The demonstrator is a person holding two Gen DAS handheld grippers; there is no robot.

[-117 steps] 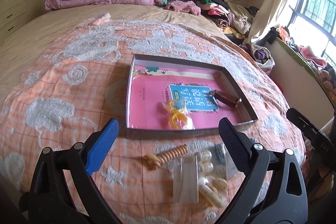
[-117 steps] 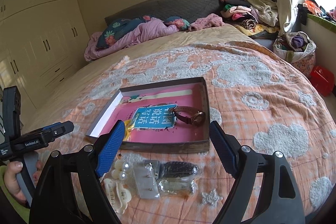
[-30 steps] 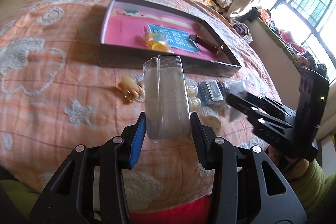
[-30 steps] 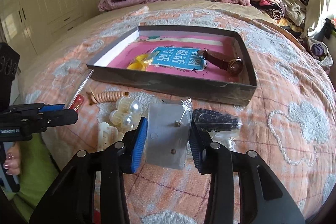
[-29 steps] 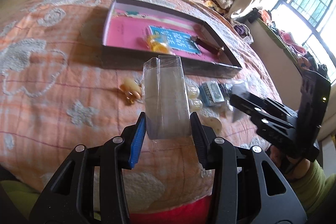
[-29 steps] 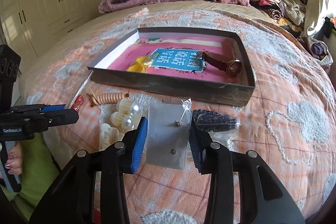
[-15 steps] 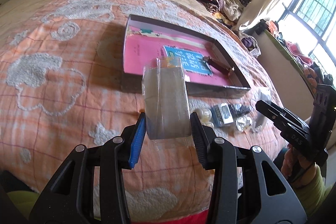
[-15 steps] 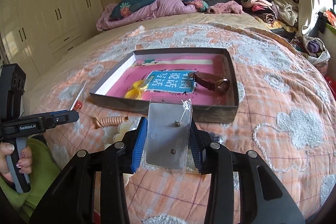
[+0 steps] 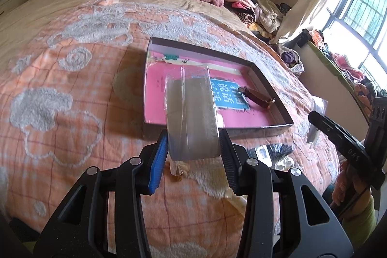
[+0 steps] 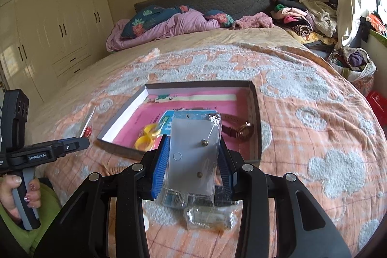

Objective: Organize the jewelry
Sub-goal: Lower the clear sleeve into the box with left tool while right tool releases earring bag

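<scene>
My left gripper (image 9: pixel 193 144) is shut on a clear plastic packet (image 9: pixel 191 113) held upright above the bedspread, in front of the shallow box (image 9: pixel 150 79) with its pink lining. My right gripper (image 10: pixel 193 154) is shut on a clear packet with a grey earring card (image 10: pixel 193 156) bearing two small studs, raised before the box (image 10: pixel 256 113). A brown watch (image 10: pixel 239 131) and yellow rings (image 10: pixel 145 139) lie inside the box. In the left wrist view the right gripper (image 9: pixel 338 134) shows at the right edge; in the right wrist view the left gripper (image 10: pixel 48 154) shows at the left, in a hand.
Small bagged items (image 10: pixel 208 219) lie on the orange bedspread (image 10: pixel 314 125) below my right gripper; a dark comb packet (image 9: pixel 273 151) lies near the box front. Pillows and a purple blanket (image 10: pixel 169 23) are at the head, clothes piles (image 10: pixel 302 16) at right, wardrobes (image 10: pixel 48 28) at left.
Both grippers have risen with their packets and tilted up; the box now sits lower in each view and more of the room shows. The grips are unchanged.
</scene>
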